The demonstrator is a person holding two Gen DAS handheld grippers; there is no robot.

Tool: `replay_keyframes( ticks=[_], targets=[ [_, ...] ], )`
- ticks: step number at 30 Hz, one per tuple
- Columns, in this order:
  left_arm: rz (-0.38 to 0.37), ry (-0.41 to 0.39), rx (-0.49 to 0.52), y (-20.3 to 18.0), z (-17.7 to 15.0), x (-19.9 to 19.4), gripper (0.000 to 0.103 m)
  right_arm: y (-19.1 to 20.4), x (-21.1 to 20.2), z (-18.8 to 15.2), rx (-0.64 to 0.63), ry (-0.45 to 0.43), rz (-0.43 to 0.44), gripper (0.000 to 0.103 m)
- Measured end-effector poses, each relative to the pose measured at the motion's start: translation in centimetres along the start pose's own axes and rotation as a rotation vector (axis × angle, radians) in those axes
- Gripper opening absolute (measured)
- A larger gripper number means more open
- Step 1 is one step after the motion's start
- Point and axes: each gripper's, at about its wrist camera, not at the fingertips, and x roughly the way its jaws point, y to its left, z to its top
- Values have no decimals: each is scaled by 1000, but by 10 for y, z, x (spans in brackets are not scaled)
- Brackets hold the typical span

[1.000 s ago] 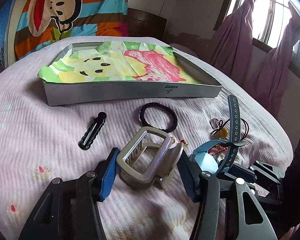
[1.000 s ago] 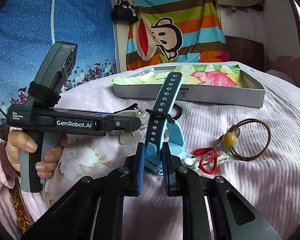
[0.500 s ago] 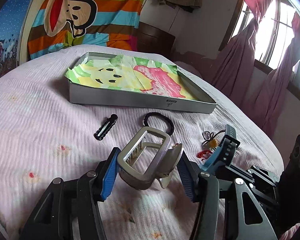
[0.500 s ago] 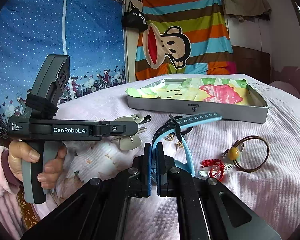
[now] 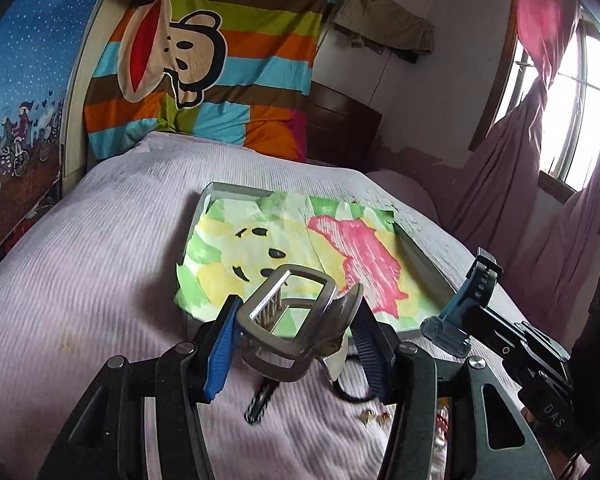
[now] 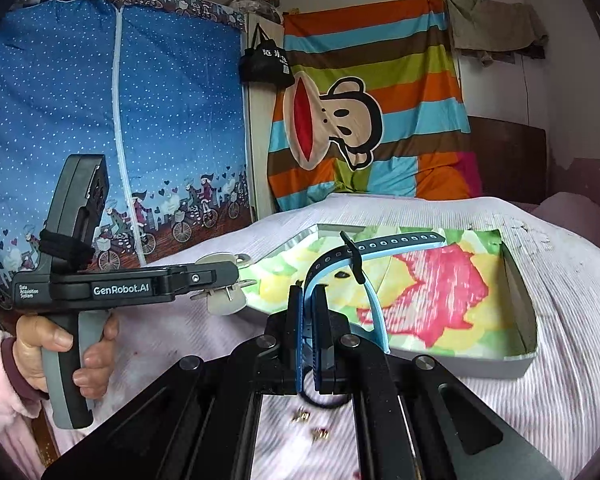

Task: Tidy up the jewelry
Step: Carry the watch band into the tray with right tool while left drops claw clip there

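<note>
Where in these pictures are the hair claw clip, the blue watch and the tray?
hair claw clip [image 5: 290,320], left wrist view, on its grey frame.
blue watch [image 6: 374,246], right wrist view, on its strap.
tray [image 6: 518,290], right wrist view, on its right wall.

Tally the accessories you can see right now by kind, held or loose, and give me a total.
Hair claw clips: 1, in the left claw
Watches: 1, in the right claw
Black barrette clips: 1
Black hair ties: 1
Small gold earrings: 2
Total: 6

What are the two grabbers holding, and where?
Left gripper squeezes a hair claw clip by its sides. Right gripper pinches a blue watch by its strap.
</note>
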Motion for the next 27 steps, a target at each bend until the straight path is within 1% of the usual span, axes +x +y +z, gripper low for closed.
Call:
replay_keyframes(
  ticks=[2,4,7,10,13,16,18,20,21,22,23,24,25,26,27],
  targets=[
    [16,12,-7,7,11,15,52,-9,23,11,25,15,-4,4],
    [35,39,-16,12,18,32,52,-20,48,16,68,52,0,4],
    [53,80,-31,18,21,53,52,-32,83,11,113,120,-6,4],
    [79,120,-14,20,18,68,52,-38,103,0,141,172,-5,4],
    [102,148,4,20,13,75,52,-39,112,-8,139,197,1,4],
    [118,168,-6,23,8,78,52,-36,115,-11,126,204,-2,4],
    [111,179,-17,25,4,79,52,-38,114,-12,129,208,3,4],
    [102,172,-22,25,2,76,52,-40,112,-13,135,212,4,6],
    [96,168,-25,24,1,74,55,-41,111,-15,136,217,4,6],
    [86,161,-29,24,0,71,60,-41,108,-17,139,218,2,7],
    [78,151,-33,23,0,68,63,-42,106,-18,143,217,-1,8],
    [77,137,-36,22,-1,63,70,-42,103,-19,147,213,-6,10],
    [88,121,-38,20,-2,57,76,-42,98,-20,149,203,-10,17],
    [96,100,-35,18,-4,51,76,-43,94,-20,146,193,-14,26],
    [95,84,-30,16,-5,45,76,-42,89,-20,140,182,-21,31]
  ],
)
